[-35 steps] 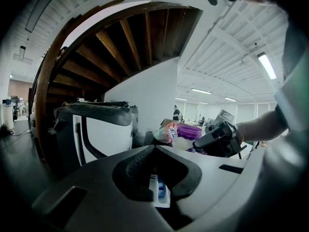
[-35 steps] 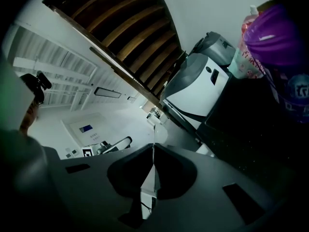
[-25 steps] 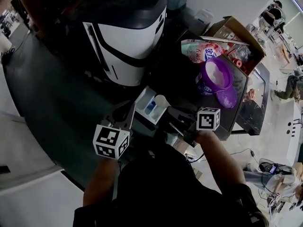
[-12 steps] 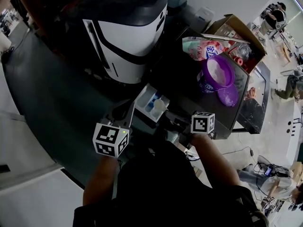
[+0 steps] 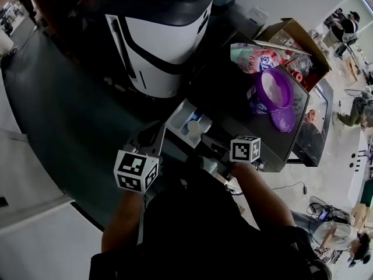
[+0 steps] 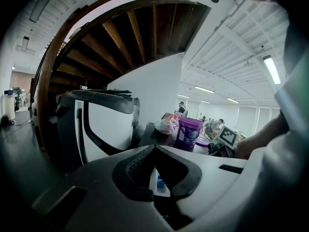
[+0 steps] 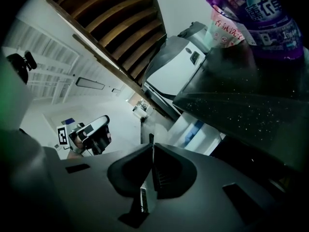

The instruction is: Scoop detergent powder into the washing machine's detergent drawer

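Right gripper is clamped on the small white plastic scoop, held over the open white detergent drawer; the load seems about delivered, with withdrawal left. Left gripper is closed and empty

Head view: I look steeply down onto the drawer.
Left gripper view: low, level, facing washer.
Right gripper view: tilted, close under tub.
Shared: drawer.

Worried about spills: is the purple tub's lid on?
No, the tub stands open, white powder showing, and its lid lies beside it.
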Action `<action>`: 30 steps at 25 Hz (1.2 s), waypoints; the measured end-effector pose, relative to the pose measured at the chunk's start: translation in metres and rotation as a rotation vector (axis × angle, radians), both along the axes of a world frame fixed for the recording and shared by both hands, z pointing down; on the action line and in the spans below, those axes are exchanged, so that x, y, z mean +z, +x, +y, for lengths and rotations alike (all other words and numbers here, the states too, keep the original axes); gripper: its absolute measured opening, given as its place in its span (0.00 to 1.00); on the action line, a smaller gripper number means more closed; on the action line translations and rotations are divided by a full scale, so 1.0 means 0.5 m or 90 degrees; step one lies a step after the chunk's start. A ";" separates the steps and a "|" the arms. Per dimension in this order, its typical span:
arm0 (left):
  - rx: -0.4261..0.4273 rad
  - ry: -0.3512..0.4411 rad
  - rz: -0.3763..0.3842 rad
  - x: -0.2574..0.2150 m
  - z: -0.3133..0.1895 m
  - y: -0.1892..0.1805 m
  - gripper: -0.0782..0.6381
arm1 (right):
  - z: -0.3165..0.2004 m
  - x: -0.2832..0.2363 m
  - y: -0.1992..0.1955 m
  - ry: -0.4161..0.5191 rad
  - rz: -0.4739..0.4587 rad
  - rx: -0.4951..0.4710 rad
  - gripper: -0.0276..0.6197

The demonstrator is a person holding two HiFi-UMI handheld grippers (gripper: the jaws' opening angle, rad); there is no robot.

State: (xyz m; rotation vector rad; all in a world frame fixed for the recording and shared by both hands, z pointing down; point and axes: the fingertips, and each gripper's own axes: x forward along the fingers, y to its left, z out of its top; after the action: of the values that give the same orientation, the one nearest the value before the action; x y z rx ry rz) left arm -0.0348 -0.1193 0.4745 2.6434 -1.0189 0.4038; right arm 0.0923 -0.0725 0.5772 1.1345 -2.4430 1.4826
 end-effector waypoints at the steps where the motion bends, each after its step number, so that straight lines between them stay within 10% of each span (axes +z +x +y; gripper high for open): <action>1: -0.003 -0.002 0.001 0.003 -0.001 -0.003 0.12 | -0.003 0.005 -0.001 -0.001 0.006 -0.002 0.07; 30: -0.070 -0.009 0.014 0.010 -0.038 -0.054 0.12 | -0.107 0.054 -0.075 -0.020 0.147 -0.111 0.07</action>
State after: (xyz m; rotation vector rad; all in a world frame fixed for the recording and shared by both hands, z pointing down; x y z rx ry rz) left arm -0.0616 -0.1382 0.4794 2.5590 -1.1446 0.3563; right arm 0.0547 -0.1259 0.6041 0.9963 -2.2872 1.2601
